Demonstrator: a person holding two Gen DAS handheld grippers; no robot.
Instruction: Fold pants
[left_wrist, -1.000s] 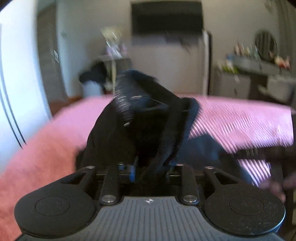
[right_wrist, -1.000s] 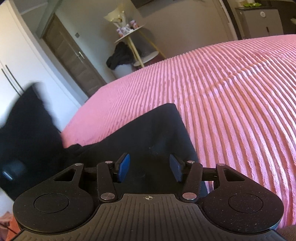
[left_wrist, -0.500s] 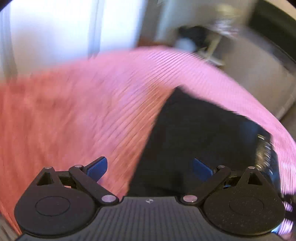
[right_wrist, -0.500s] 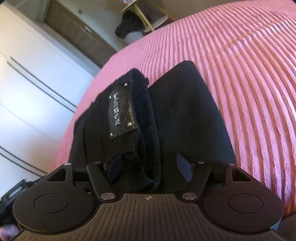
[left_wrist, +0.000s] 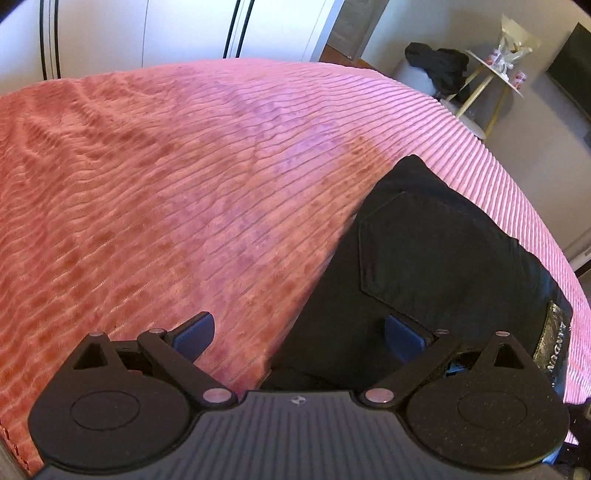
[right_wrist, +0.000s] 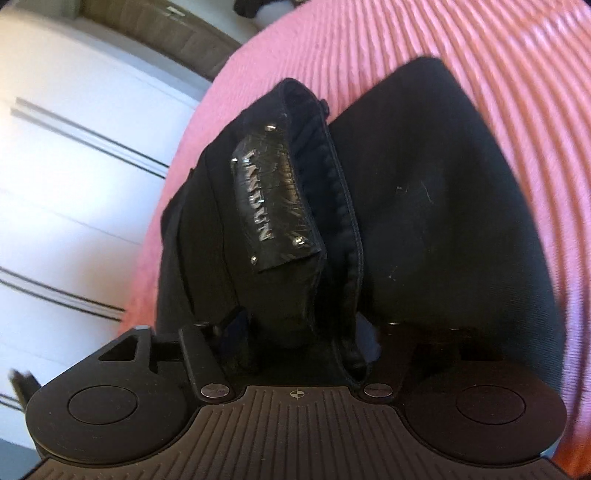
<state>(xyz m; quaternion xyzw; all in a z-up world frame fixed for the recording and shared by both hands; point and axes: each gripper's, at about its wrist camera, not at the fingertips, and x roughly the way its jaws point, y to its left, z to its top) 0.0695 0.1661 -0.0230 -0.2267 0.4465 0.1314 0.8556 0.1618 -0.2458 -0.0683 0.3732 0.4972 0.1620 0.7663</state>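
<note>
The black pants (left_wrist: 424, 258) lie folded on the pink ribbed bedspread (left_wrist: 166, 184), toward its right side in the left wrist view, back pocket (left_wrist: 417, 251) up and the waistband patch (right_wrist: 273, 199) at the near end. The left gripper (left_wrist: 299, 332) hangs fully spread and empty over the pants' left edge. The right gripper (right_wrist: 299, 336) is closing, its jaws straddling the bunched waistband; whether the pads press it yet, I cannot tell. The step probably goes best by pinching every waistband layer together, then drawing the fold flat with edges aligned.
</note>
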